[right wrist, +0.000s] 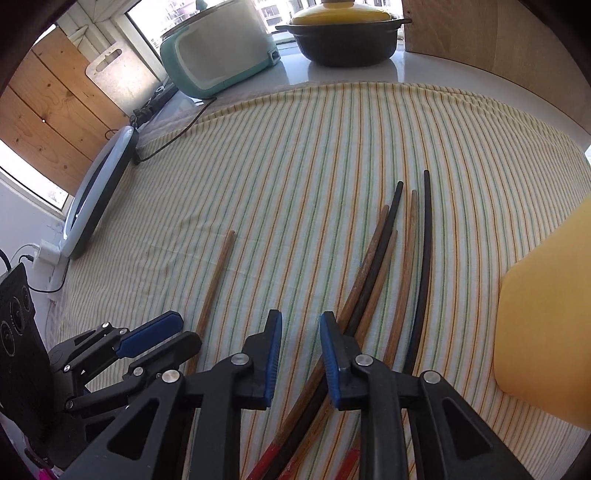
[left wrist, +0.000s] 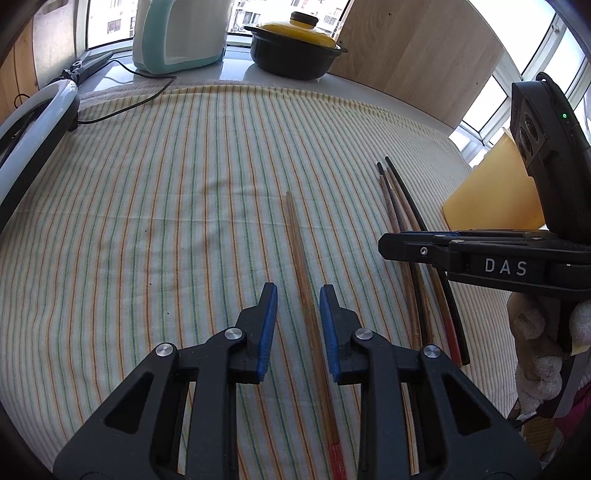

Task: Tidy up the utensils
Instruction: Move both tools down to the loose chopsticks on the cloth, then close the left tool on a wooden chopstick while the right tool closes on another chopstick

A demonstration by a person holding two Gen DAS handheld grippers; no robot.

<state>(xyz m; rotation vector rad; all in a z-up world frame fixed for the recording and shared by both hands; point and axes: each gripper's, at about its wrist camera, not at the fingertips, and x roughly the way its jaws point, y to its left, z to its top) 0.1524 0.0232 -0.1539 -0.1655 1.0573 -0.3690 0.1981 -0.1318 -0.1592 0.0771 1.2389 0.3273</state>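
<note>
**Both grippers angled down over chopsticks on the striped cloth**

Blue-padded jaws of the left gripper point(left wrist: 298, 291) fill the foreground of the left wrist view, tilted steeply down at the bench point(left wrist: 236, 72). They stand partly open, straddling a single wooden chopstick point(left wrist: 301, 258) with a red end; a gap shows on either side of it, so the pads do not press on it. It lies lengthwise on the striped cloth point(left wrist: 166, 203), apart from the others.

To its right, the right gripper point(right wrist: 300, 325) also points steeply down, held by a gloved hand point(left wrist: 535, 339) that shows at the edge of the left wrist view. Its jaws are partly open too. A bundle of chopsticks point(right wrist: 384, 258), some wooden and some black, fans out on the cloth, and several shafts pass under the right-hand pad; nothing is clamped between the pads.

A yellow board point(right wrist: 546, 314) lies at the right edge of the cloth. At the back of the bench stand a black pot with a yellow lid point(left wrist: 295, 51) and a pale green appliance point(left wrist: 181, 33).
</note>
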